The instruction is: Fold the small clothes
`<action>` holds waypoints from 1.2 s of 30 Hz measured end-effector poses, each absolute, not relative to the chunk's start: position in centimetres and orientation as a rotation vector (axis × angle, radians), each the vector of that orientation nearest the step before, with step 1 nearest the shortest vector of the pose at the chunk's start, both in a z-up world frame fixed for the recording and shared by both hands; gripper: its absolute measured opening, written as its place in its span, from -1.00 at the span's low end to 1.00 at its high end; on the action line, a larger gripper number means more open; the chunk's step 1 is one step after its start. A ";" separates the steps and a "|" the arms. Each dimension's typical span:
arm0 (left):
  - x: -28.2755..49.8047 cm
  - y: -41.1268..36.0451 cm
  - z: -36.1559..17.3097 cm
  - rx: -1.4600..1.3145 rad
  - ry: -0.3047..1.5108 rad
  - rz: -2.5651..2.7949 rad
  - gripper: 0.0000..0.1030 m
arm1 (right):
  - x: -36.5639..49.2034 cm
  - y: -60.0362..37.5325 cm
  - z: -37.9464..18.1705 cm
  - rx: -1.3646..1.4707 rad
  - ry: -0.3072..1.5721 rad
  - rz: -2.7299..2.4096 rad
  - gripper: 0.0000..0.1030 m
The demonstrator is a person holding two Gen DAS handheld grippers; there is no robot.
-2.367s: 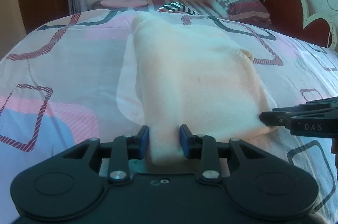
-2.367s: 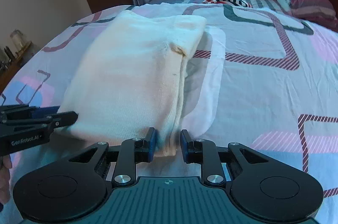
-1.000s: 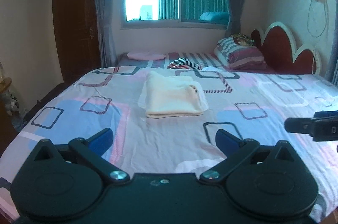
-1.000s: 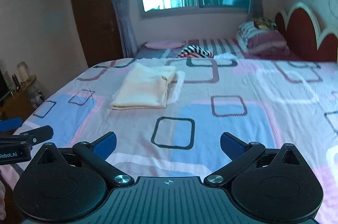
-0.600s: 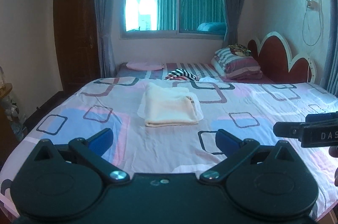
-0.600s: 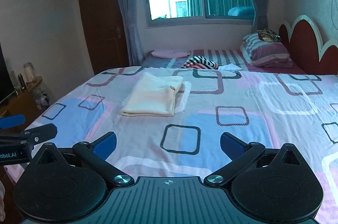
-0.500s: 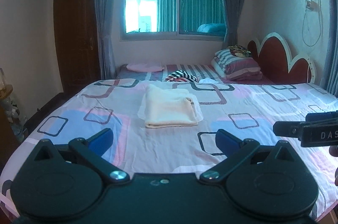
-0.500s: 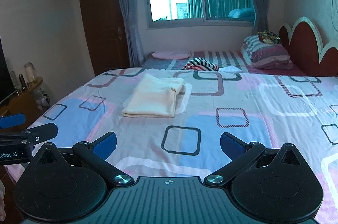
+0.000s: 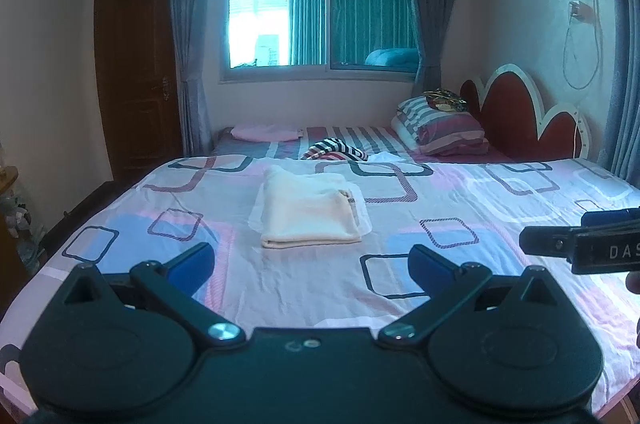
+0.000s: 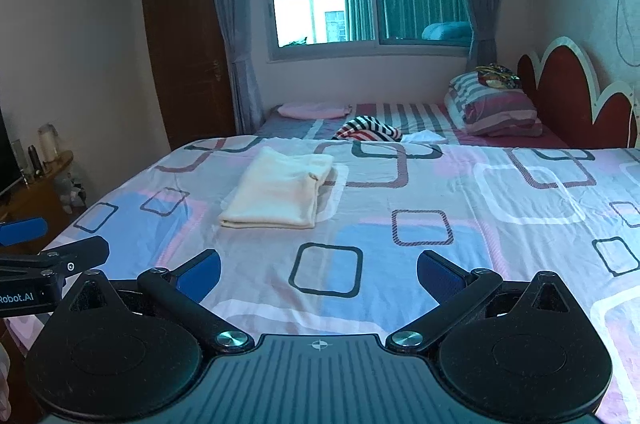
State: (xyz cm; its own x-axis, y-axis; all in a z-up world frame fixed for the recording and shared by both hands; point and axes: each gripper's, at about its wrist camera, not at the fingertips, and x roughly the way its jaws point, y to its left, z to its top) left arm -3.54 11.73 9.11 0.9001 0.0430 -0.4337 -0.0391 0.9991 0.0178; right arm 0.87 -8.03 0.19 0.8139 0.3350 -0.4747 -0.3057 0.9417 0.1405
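A cream garment [image 9: 308, 212] lies folded into a neat rectangle on the patterned bedsheet [image 9: 460, 199], mid-bed; it also shows in the right wrist view [image 10: 280, 189]. My left gripper [image 9: 310, 266] is open and empty, held back near the foot of the bed, well short of the garment. My right gripper [image 10: 318, 270] is open and empty too, equally far back. Each gripper shows at the edge of the other's view: the right one [image 9: 580, 244] and the left one [image 10: 48, 256].
A striped cloth [image 9: 336, 149], a pink pillow [image 9: 266, 132] and stacked striped pillows [image 9: 440, 127] lie at the far end of the bed. A red headboard [image 9: 520, 111] is at right. A wooden side table with bottles [image 10: 36, 159] stands left.
Both grippers let go of the folded garment, opened wide and pulled back and up from it. In the last half second they barely moved.
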 end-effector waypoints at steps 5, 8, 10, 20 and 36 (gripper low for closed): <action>-3.6 11.6 9.1 0.011 0.447 0.041 0.99 | 0.7 -8.1 0.2 0.050 0.518 0.338 1.00; -3.7 11.8 9.0 0.009 0.443 0.037 0.99 | 0.6 -8.0 0.2 0.039 0.518 0.332 1.00; -3.7 11.8 8.9 0.005 0.443 0.036 0.99 | 0.6 -7.9 0.2 0.037 0.517 0.332 1.00; -3.9 12.4 9.0 -0.015 0.439 0.051 0.99 | 0.8 -7.5 0.1 0.024 0.522 0.343 1.00; -3.9 12.4 9.0 -0.009 0.434 0.050 0.99 | 0.8 -7.8 0.1 0.023 0.522 0.343 1.00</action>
State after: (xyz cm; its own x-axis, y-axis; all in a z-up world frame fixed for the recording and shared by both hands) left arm -3.95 12.36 8.99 0.9063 0.0464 -0.4201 -0.0505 0.9987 0.0015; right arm 0.83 -7.82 0.10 0.8114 0.3269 -0.4846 -0.3153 0.9428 0.1081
